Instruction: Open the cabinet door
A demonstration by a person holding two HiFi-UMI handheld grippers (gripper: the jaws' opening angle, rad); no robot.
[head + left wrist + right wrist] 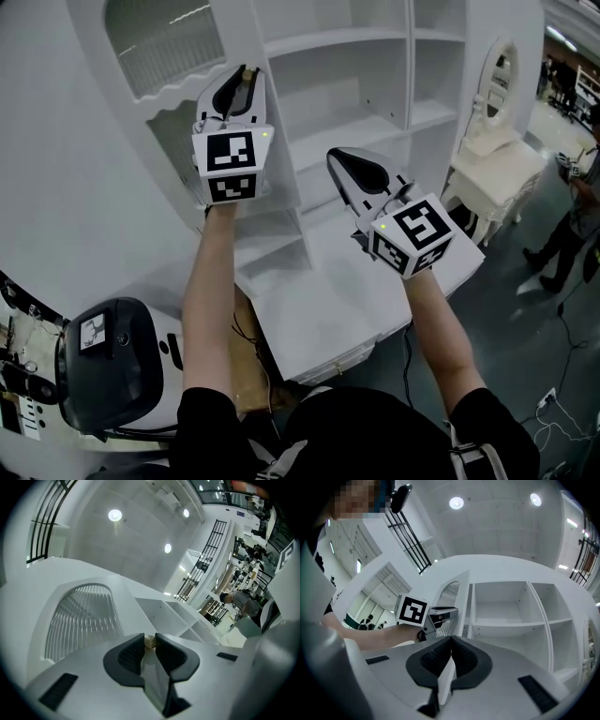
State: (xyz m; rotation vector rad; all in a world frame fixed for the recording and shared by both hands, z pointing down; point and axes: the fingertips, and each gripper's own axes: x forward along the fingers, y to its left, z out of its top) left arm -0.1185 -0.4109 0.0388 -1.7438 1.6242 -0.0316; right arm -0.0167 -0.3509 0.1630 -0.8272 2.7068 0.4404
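Observation:
The white cabinet door (141,112) has an arched ribbed glass panel (84,618) and stands swung out from the open shelves (361,80). My left gripper (246,73) is up at the door's edge, its jaws closed on a small cream round knob (150,641). In the right gripper view the door's edge (458,602) shows side-on with the left gripper (440,616) at it. My right gripper (337,159) hovers in front of the shelves, to the right of the door. Its jaws (451,645) are shut with nothing between them.
A white desk top (328,300) juts out below the shelves. A cream dressing table with an oval mirror (497,141) stands at the right, and a person (572,225) is beyond it. A black device (103,361) sits at lower left. Cables lie on the floor.

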